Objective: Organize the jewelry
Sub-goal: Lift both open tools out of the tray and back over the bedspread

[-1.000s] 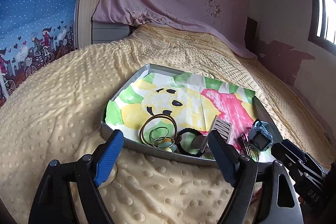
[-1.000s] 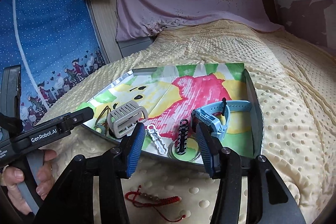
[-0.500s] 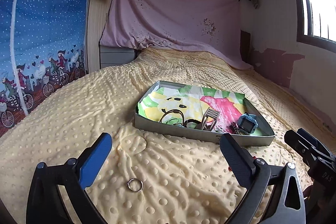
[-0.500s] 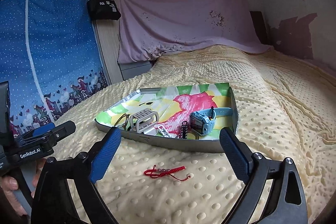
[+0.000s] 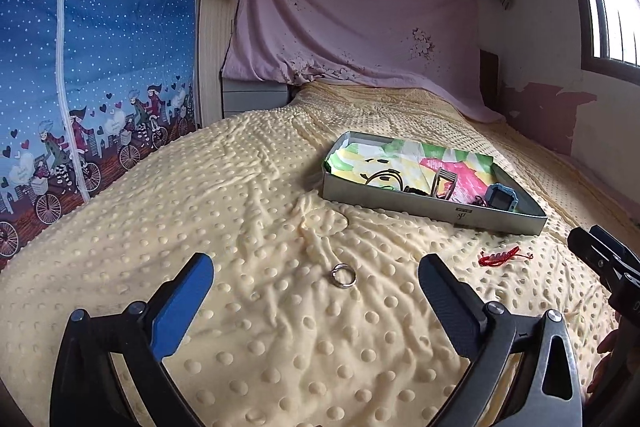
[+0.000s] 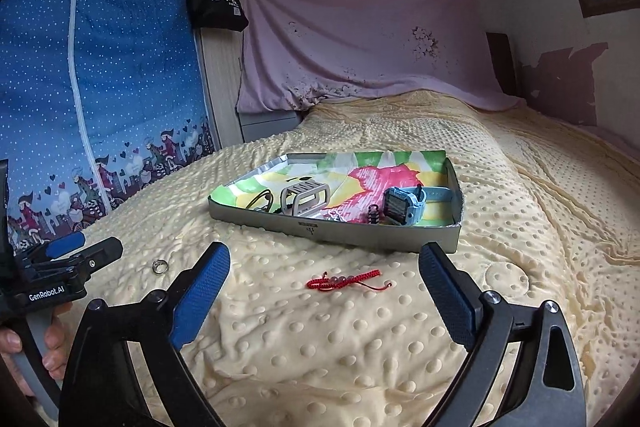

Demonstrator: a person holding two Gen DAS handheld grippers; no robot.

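Left gripper: my jaws are spread wide, holding nothing, hovering over the blanket.
Ring: lying flat on the blanket, right between my left fingers and just ahead of the tips, touching neither.
Right gripper: jaws wide apart too, nothing in them.
Bracelet: the red cord lies stretched out on the blanket between my right fingers, just past the tips; from the left gripper it sits ahead and off to the right.
Tray: straight ahead of the right gripper, beyond the bracelet; ahead and to the right of the left one. Lined with a bright painted paper.
In the tray: a blue watch toward its right end, a grey strap standing near the middle, a bangle at the left.
Between the watch and strap: small dark bits I can't make out.
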